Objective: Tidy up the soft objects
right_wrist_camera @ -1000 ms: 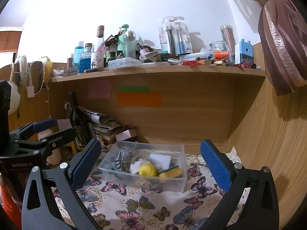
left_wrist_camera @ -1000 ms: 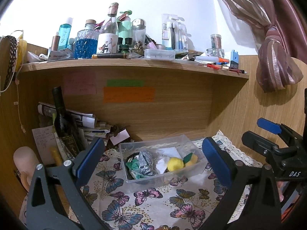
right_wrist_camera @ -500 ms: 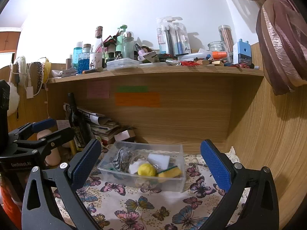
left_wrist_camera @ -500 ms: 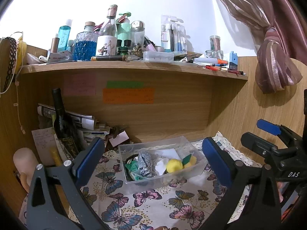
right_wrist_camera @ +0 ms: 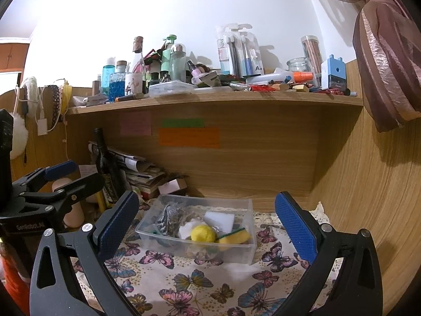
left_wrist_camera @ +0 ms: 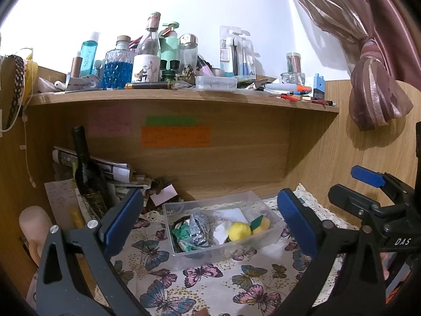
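A clear plastic bin point(left_wrist_camera: 273, 233) point(right_wrist_camera: 244, 250) stands on the butterfly cloth under the shelf. It holds a yellow ball point(left_wrist_camera: 239, 231) point(right_wrist_camera: 203, 233), a yellow-green sponge point(left_wrist_camera: 260, 222) point(right_wrist_camera: 235, 236), a white sponge point(right_wrist_camera: 219, 218), a silver scrunched piece point(left_wrist_camera: 198, 227) point(right_wrist_camera: 168, 218) and a green cloth point(left_wrist_camera: 184, 233). My left gripper point(left_wrist_camera: 210, 218) is open and empty, held back from the bin. My right gripper point(right_wrist_camera: 206, 223) is open and empty, also in front of the bin. Each gripper shows at the edge of the other's view.
A dark wine bottle point(left_wrist_camera: 85, 168) point(right_wrist_camera: 105, 163) and stacked papers point(left_wrist_camera: 105, 168) stand at the back left. A pink cylinder point(left_wrist_camera: 33, 223) is at the far left. The shelf point(left_wrist_camera: 184, 97) above carries several bottles. Wooden walls close the back and right.
Both grippers have drawn back slightly from the bin and risen a little; the bin sits a bit lower and smaller in view. Nothing was grasped or released.
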Action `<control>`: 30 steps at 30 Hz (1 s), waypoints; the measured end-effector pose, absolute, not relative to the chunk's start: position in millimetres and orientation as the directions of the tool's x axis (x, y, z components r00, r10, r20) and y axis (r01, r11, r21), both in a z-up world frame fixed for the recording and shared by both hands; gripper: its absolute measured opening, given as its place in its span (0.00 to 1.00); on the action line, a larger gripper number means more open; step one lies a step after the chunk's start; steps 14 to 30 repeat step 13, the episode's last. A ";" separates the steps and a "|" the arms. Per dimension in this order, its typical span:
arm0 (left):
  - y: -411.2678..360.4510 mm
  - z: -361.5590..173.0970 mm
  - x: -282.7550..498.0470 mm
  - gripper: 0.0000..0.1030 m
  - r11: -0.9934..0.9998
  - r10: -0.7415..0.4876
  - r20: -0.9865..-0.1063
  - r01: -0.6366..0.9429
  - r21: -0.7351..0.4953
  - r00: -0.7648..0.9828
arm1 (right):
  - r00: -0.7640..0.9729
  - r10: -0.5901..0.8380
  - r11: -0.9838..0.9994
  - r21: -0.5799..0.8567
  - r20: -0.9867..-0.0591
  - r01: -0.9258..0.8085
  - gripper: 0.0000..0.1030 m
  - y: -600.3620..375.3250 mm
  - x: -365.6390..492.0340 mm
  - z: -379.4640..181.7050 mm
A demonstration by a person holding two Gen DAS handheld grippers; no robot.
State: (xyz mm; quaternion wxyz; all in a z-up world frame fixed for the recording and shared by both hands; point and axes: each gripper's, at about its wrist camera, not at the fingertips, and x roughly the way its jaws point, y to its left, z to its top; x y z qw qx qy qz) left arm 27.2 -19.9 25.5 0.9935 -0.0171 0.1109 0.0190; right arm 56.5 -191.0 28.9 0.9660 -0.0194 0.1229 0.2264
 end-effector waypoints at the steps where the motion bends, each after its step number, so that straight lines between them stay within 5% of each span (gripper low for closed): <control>1: -20.3 25.9 27.1 1.00 0.999 0.035 -0.220 -0.042 -0.027 0.975 | 0.867 0.433 0.896 0.018 -0.247 -0.443 1.00 -190.8 56.6 28.9; 30: -20.2 26.1 27.0 1.00 0.999 0.015 -0.224 -0.024 -0.035 0.974 | 0.864 0.436 0.895 0.018 -0.252 -0.446 1.00 -187.6 58.1 27.8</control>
